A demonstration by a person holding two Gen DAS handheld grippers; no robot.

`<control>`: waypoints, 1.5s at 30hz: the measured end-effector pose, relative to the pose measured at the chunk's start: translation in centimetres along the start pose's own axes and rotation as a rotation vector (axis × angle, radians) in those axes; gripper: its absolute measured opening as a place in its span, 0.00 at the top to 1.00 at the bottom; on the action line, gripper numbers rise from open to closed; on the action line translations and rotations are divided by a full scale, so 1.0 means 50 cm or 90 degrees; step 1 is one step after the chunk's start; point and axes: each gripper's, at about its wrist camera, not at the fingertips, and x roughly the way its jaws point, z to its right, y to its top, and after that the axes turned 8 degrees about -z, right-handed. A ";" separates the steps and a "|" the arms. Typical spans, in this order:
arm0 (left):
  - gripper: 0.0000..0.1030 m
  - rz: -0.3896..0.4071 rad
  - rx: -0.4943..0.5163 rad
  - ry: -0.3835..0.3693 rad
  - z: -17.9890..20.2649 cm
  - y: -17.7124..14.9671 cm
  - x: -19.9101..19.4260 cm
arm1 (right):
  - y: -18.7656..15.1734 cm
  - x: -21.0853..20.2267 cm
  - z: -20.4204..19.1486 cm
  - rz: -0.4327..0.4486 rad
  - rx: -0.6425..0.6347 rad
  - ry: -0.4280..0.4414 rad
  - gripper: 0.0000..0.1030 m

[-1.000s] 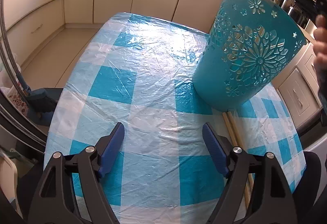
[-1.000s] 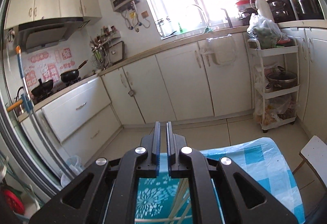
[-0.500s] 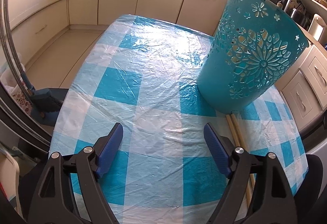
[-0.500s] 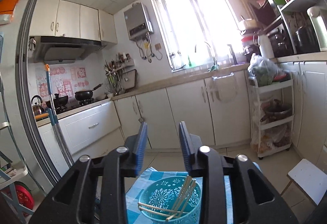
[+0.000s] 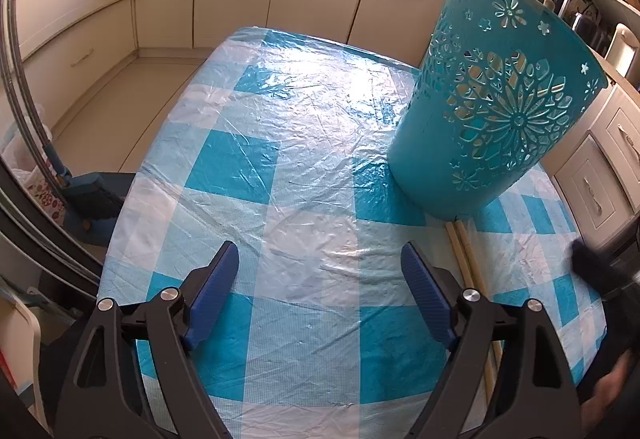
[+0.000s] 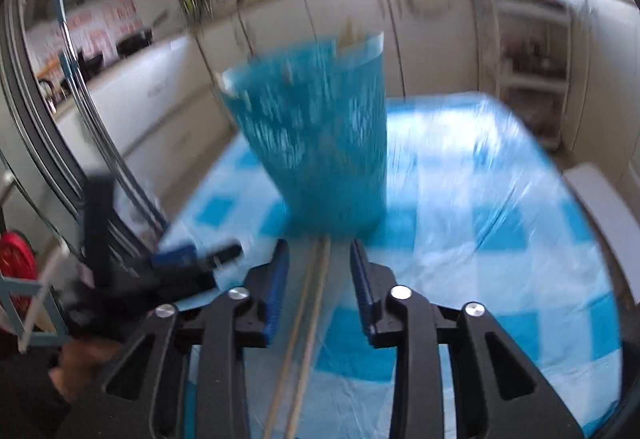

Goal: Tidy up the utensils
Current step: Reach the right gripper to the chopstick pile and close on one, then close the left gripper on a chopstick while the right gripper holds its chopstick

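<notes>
both wrist views low over table (image 5: 312,167), sharing basket (image 5: 496,107)

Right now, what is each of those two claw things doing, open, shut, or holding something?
Left gripper: open, holding nothing, above the tablecloth.
Right gripper: open, holding nothing, with the chopsticks lying between its fingers, not gripped.

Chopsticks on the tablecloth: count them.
2, lying side by side on the tablecloth at the base of the teal basket: one chopstick left, one right. More may sit hidden inside the basket.

No text, label or number is legible anywhere.
</notes>
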 end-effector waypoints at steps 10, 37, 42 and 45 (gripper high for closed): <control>0.21 -0.002 -0.001 0.001 0.000 0.000 0.002 | 0.008 0.095 -0.018 -0.062 -0.029 -0.039 0.76; 0.21 -0.055 0.131 0.023 0.181 -0.007 0.032 | -0.067 0.018 0.098 -0.025 0.088 -0.042 0.94; 0.39 -0.060 0.143 0.055 0.188 -0.010 0.053 | -0.071 0.014 0.106 -0.024 0.088 -0.030 0.94; 0.61 -0.052 0.174 0.048 0.192 -0.015 0.050 | -0.071 0.014 0.105 -0.024 0.082 -0.030 0.94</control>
